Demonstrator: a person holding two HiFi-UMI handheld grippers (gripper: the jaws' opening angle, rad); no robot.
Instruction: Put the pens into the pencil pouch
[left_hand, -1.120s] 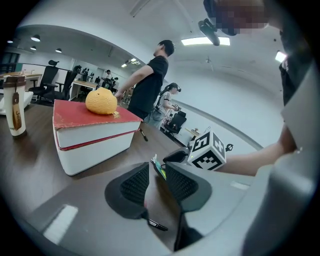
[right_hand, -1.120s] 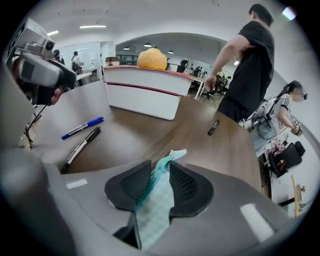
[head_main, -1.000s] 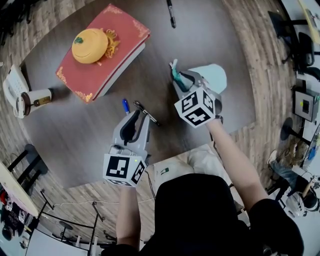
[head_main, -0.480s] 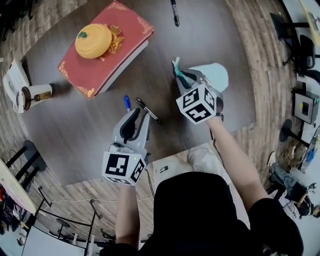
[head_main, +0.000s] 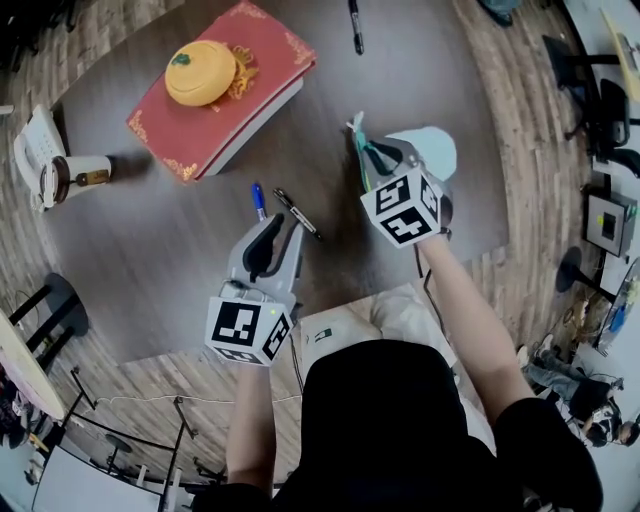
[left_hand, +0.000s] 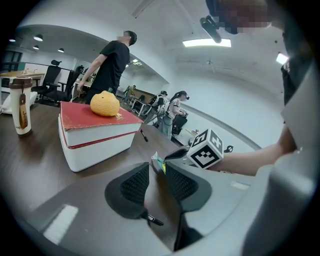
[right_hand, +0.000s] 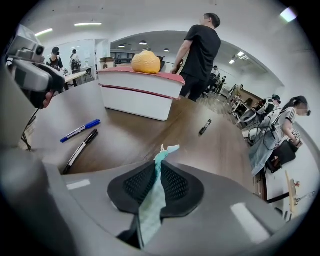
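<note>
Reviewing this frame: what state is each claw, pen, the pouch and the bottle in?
left claw: open, clamping nothing
right claw: shut on the pouch
pouch: gripped by one edge
blue pen: capped, lying on the table
black pen: capped, lying beside the blue pen
far black pen: lying alone at the table's far side
bottle: upright, lid on

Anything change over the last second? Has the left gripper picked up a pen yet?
Nothing visibly changed; only the head view's framing drifted a little. The left gripper is open by the black pen, with the blue pen beside it, and neither pen has been picked up. The right gripper stays shut on the edge of the pencil pouch.
</note>
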